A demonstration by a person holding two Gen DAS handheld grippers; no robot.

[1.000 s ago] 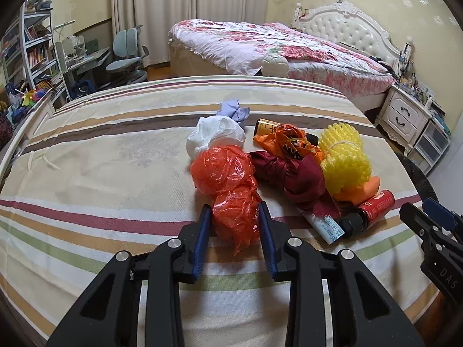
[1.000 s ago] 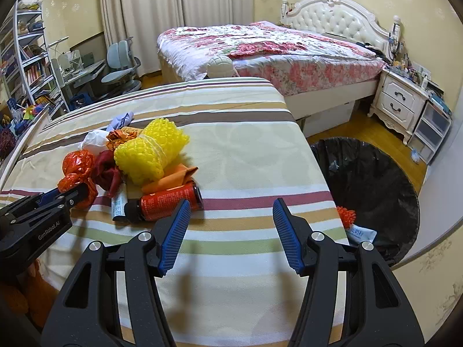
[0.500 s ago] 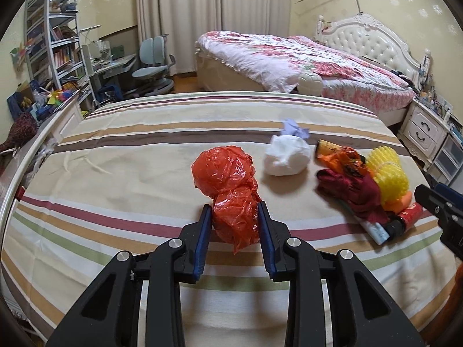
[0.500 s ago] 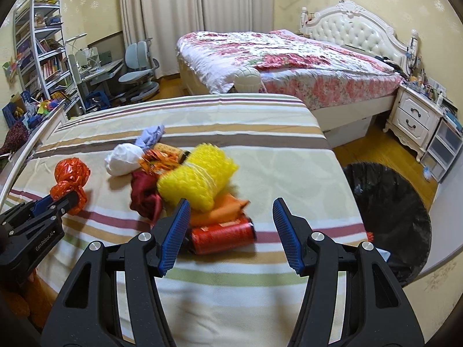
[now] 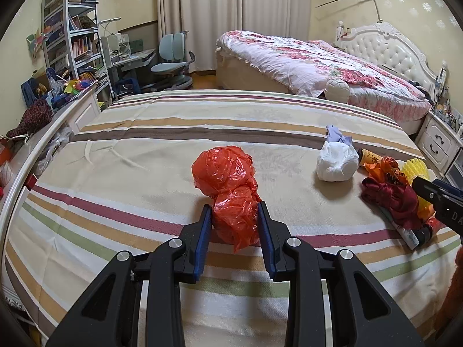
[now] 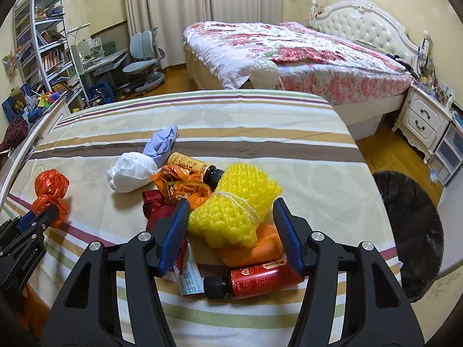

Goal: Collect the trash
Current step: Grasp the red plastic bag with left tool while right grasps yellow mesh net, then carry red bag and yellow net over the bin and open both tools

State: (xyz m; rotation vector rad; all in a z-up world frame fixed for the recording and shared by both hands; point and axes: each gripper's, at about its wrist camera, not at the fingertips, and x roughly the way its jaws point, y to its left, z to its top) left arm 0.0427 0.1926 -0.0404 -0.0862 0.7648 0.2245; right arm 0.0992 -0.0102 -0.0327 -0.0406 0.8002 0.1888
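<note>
My left gripper [image 5: 233, 221] is shut on a crumpled red plastic bag [image 5: 227, 185], held over the striped bedspread [image 5: 144, 156]; the bag also shows in the right wrist view [image 6: 49, 192]. My right gripper [image 6: 230, 225] is open, its jaws on either side of a yellow foam net [image 6: 235, 205] that lies on a trash pile: an orange wrapper [image 6: 181, 183], a dark red cloth [image 6: 154, 206], a red bottle [image 6: 260, 277], a brown bottle [image 6: 194, 164], a white wad [image 6: 130, 170] and a lilac rag [image 6: 162, 144].
A black-lined trash bin [image 6: 411, 231] stands on the floor right of the bed's edge. A floral bed [image 6: 289, 49] and a nightstand [image 6: 425, 118] lie beyond. Shelves [image 5: 72, 46] and a desk chair [image 5: 170, 66] stand at the far left.
My left gripper has carried the red bag leftwards, away from the pile. My right gripper has moved left from the bed's edge until its open jaws stand around the yellow foam net.
</note>
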